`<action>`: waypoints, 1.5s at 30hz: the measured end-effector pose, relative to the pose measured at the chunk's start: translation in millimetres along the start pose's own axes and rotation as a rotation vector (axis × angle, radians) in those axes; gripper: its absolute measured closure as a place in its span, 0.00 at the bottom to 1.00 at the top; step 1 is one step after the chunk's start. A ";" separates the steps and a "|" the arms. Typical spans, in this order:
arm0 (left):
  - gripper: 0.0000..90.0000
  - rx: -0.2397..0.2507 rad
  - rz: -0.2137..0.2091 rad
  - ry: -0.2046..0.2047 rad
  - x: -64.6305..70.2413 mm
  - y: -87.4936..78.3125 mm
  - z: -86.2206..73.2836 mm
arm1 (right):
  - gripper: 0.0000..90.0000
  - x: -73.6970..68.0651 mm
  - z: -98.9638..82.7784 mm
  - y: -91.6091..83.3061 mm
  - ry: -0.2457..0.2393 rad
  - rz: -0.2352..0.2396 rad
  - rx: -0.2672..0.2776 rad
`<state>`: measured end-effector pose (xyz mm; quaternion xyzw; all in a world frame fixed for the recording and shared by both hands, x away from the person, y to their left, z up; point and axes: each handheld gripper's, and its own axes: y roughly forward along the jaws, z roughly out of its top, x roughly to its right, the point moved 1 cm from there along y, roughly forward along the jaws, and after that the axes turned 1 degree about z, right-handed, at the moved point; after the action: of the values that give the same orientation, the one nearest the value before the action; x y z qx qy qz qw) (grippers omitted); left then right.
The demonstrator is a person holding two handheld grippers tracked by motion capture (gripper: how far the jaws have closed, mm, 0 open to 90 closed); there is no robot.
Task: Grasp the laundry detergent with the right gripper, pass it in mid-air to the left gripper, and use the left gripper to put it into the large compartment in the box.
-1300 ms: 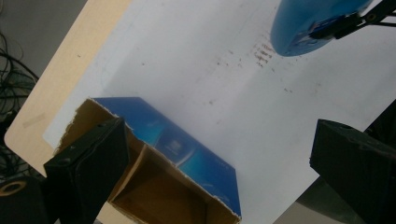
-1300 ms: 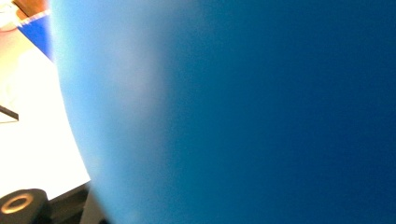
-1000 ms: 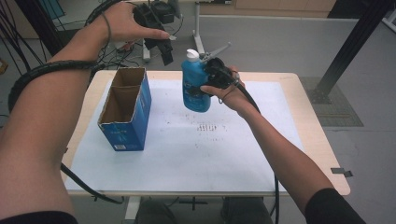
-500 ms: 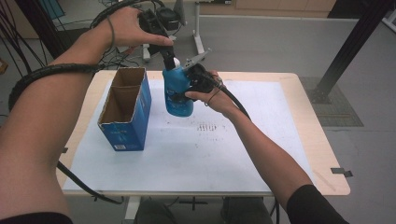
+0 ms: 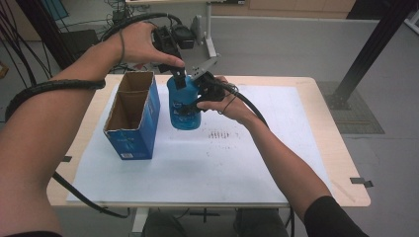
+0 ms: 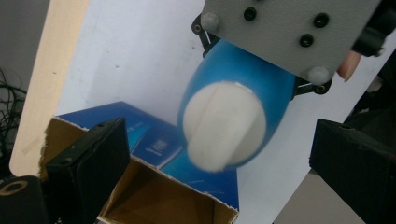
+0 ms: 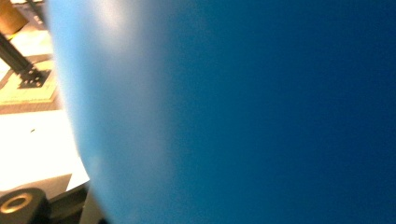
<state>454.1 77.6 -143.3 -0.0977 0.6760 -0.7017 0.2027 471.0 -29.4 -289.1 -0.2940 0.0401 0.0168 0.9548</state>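
Note:
A blue bottle (image 5: 185, 121) with a white cap (image 6: 224, 123) is held upright above the white mat, just right of the box. My right gripper (image 5: 190, 104) is shut on the bottle's body, whose blue wall (image 7: 233, 112) presses close against the right gripper view. The grey plate (image 6: 285, 32) on that gripper shows beyond the bottle in the left gripper view. My left gripper (image 5: 180, 80) points down over the bottle's top. Its jaws stand open, one on each side of the cap (image 6: 222, 133), without touching it.
An open-topped blue cardboard box (image 5: 131, 116) stands on the white mat (image 5: 237, 163) at the left, its brown inside (image 6: 154, 196) showing. Cables and equipment (image 5: 178, 34) lie on the floor beyond the table's far edge. A black post (image 5: 365, 54) rises at the right.
The right gripper carried the bottle left toward the box and a little lower. The left gripper came down from behind the table until its jaws straddle the bottle's cap.

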 end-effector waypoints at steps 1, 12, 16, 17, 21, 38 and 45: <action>0.06 0.001 -0.001 0.003 1.2 1.6 0.0 | 0.49 -1.2 0.1 -0.7 -0.006 0.001 -0.003; 0.06 0.001 -0.041 0.059 10.5 9.4 6.7 | 0.49 -13.3 6.4 -6.3 -0.061 0.011 0.001; 0.06 0.004 -0.048 0.057 11.7 11.5 6.1 | 0.49 -15.1 6.9 -9.0 -0.061 0.023 0.005; 0.06 0.003 -0.048 0.058 11.7 11.8 5.9 | 0.49 -14.5 7.3 -9.5 -0.084 0.017 0.013; 0.06 -0.003 -0.061 0.056 13.3 14.5 5.2 | 0.49 -15.5 8.1 -11.1 -0.088 0.017 0.018; 0.06 -0.014 -0.066 0.075 14.9 20.1 5.3 | 0.49 -14.0 8.6 -7.2 -0.103 0.016 0.019; 0.06 -0.021 -0.066 0.085 16.0 22.1 7.0 | 0.49 -14.2 9.0 -9.6 -0.100 0.008 0.025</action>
<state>446.0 64.4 -166.9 -0.0920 0.6878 -0.7044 0.1493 458.0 -32.3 -275.2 -0.2809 -0.0060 0.0348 0.9591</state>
